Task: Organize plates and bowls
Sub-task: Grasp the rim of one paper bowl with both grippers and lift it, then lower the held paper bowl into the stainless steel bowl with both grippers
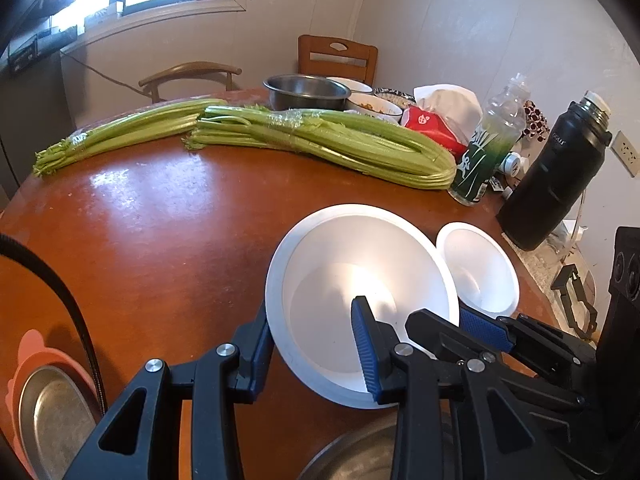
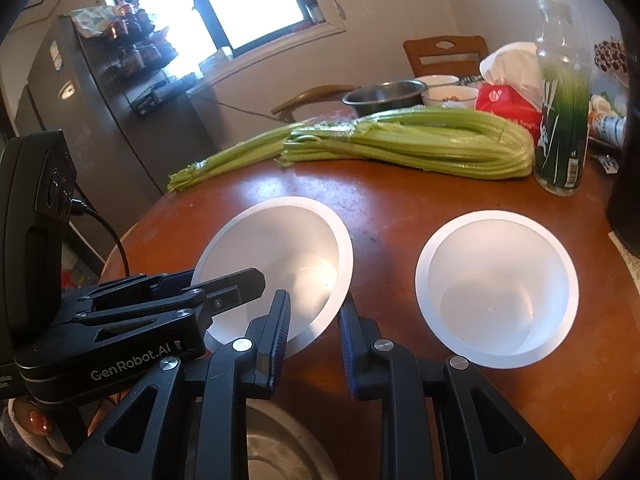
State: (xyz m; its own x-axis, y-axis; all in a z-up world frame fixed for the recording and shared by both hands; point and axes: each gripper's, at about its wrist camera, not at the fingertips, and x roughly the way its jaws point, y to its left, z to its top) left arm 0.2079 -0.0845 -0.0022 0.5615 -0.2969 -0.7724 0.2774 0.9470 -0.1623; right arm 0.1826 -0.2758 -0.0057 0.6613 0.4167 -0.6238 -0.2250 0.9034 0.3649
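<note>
A round brown table (image 1: 160,240) stood under a bright window, with celery (image 1: 320,140) lying across its far side. Near the table's near edge, the left gripper (image 1: 312,312) had its jaws closed on the left rim of a white bowl (image 1: 360,248). The right gripper (image 2: 315,302) was clamped on the same bowl's near-right rim, one finger inside and one outside. The bowl was tilted, apparently lifted off the table. Being round, it had no long axis. Its mouth faced up, with its centre line leaning off upright, though the fisheye made the direction hard to judge. To its right, toward the table's right edge, a second white bowl (image 2: 496,288) sat upright and apart, with a black flask (image 1: 556,172) beyond it. Nesting them would probably go best by levelling the held bowl first. It could then be centred over the second bowl and lowered straight down, with both grips kept even so the thin rim would not twist.
</note>
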